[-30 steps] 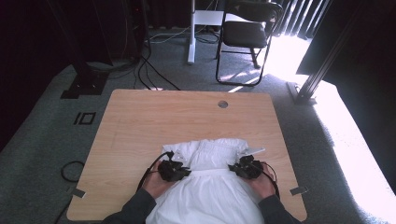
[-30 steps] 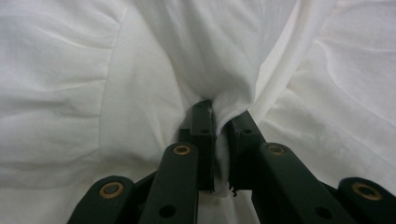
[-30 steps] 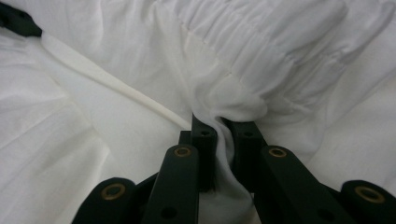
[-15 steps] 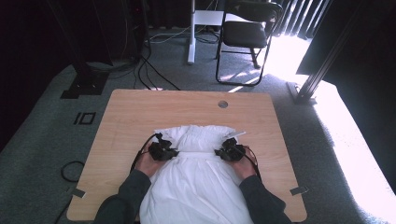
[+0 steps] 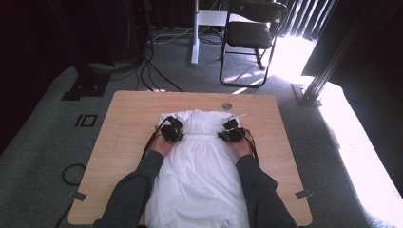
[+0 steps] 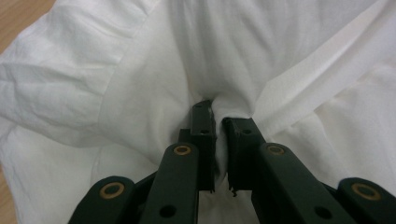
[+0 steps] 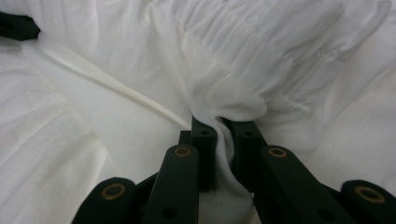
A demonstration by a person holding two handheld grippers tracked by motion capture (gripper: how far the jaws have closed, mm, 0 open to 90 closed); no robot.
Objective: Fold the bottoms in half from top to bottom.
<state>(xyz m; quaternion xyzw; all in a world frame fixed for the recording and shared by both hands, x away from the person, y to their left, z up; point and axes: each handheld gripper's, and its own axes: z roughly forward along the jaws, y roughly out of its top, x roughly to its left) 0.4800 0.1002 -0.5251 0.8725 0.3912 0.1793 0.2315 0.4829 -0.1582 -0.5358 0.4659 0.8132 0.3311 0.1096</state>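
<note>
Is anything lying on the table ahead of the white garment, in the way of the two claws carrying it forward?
Nothing visible: beyond the white garment, pinched by left claw and right claw, is bare table.

Black fingers (image 7: 210, 140) pinched on a fold of white garment (image 7: 261, 51), gathered cloth beyond.

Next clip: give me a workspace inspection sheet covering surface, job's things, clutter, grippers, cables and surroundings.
Surface: wooden table, round port near far edge.
Job's things: white garment spread from mid-table to near edge, bunched at its far end.
Clutter: nothing seen.
Grippers: left gripper and right gripper each shut on a pinch of the garment.
Cables: black cables on the carpet beyond the table.
Surroundings: folding chair, sunlit floor at right.
</note>
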